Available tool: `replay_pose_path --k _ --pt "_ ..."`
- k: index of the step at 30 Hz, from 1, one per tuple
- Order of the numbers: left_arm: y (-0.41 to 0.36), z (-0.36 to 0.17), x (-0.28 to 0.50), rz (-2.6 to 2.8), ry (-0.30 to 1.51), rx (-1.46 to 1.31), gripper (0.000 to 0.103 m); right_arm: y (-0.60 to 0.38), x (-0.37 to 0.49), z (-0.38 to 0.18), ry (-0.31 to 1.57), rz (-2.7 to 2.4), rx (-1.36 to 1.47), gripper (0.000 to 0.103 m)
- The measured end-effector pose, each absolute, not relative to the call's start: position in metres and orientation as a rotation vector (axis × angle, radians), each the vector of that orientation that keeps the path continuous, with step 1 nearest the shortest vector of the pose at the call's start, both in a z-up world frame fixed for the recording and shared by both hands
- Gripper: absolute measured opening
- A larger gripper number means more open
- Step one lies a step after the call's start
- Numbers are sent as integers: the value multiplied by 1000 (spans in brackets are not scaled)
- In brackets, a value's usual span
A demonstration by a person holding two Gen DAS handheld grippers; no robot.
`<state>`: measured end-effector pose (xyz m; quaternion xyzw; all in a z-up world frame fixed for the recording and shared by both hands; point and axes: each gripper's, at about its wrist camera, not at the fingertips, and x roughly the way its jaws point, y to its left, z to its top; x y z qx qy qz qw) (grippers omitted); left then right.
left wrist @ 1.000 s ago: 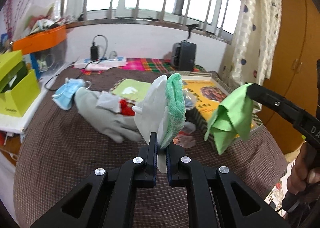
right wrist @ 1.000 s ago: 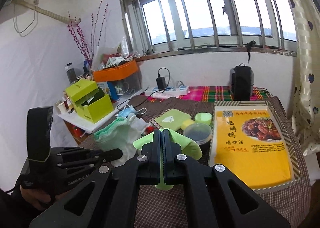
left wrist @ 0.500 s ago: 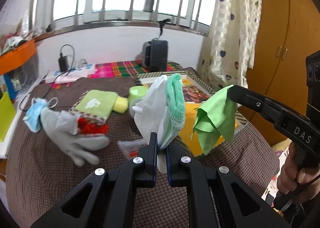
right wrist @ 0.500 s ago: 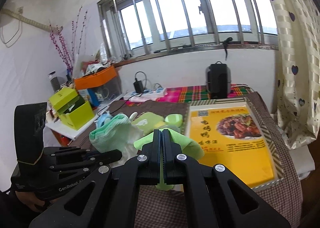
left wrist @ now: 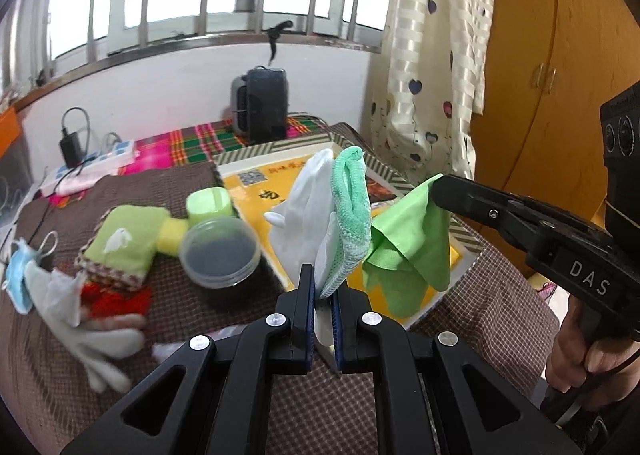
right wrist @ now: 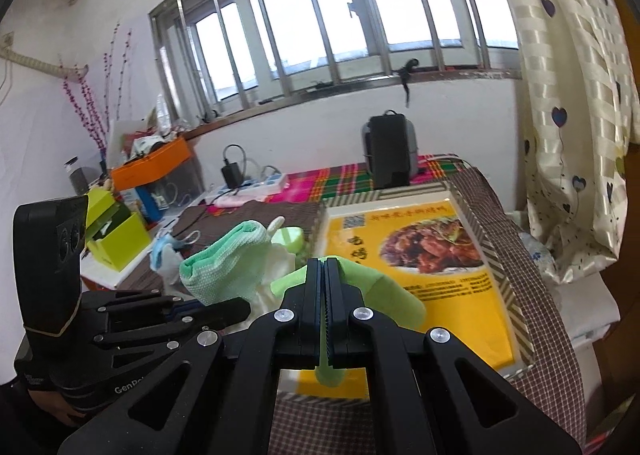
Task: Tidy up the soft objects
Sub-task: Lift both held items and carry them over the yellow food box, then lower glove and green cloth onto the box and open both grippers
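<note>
My left gripper (left wrist: 322, 275) is shut on a white glove (left wrist: 308, 199) and a mint green knitted cloth (left wrist: 352, 207), which stand up together from its jaws. Just to their right hangs a lime green cloth (left wrist: 408, 243), pinched at one corner by my right gripper (left wrist: 436, 191). In the right wrist view the right gripper (right wrist: 324, 263) is shut flat on that lime cloth (right wrist: 384, 287). The left gripper (right wrist: 240, 309) with its mint cloth (right wrist: 224, 267) is close on its left. Both bundles hang over the near end of a yellow printed tray (right wrist: 460, 295).
On the brown checked tablecloth lie a grey glove (left wrist: 80, 319), a blue face mask (left wrist: 16, 275), a folded green towel (left wrist: 124, 243), a yellow sponge (left wrist: 170, 239) and a round dark-lidded tub (left wrist: 218, 251). A black speaker (left wrist: 262, 107) stands at the back. A curtain (left wrist: 432, 55) hangs right.
Both grippers have swung to the right across the table and now hang over the yellow tray. Each keeps its hold on the same cloths.
</note>
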<state>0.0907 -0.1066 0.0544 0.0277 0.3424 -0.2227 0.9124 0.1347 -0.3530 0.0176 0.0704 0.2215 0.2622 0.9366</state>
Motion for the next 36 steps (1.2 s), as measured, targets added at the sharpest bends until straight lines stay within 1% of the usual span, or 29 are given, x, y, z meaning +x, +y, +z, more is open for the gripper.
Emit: replay_pose_path --k 13,23,24,25,26,27,28,29,30,32,36 --pt "-151 30 139 -532 766 98 7 -366 189 -7 541 467 147 2" --pt "-165 9 170 -545 839 86 7 -371 223 -28 647 393 128 2" --pt "-166 7 172 -549 847 82 8 -372 225 -31 661 380 123 2" --pt "-168 6 174 -552 855 76 12 -373 226 -33 672 366 120 2" --pt "-168 5 176 -561 860 65 18 -375 226 -35 677 351 116 5" --pt "-169 5 176 -566 862 55 22 -378 225 -35 678 336 113 11" --pt "-168 6 176 -570 860 47 27 -381 223 -36 676 327 113 14" --pt "-168 7 174 -577 855 41 28 -383 222 -35 673 318 113 22" --pt "-167 9 173 -583 853 35 28 -385 219 -33 667 307 114 27" --pt "-166 13 168 -592 839 23 29 -389 213 -30 651 293 113 31" --pt "-161 17 161 -591 832 10 29 -391 203 -25 633 303 116 32"
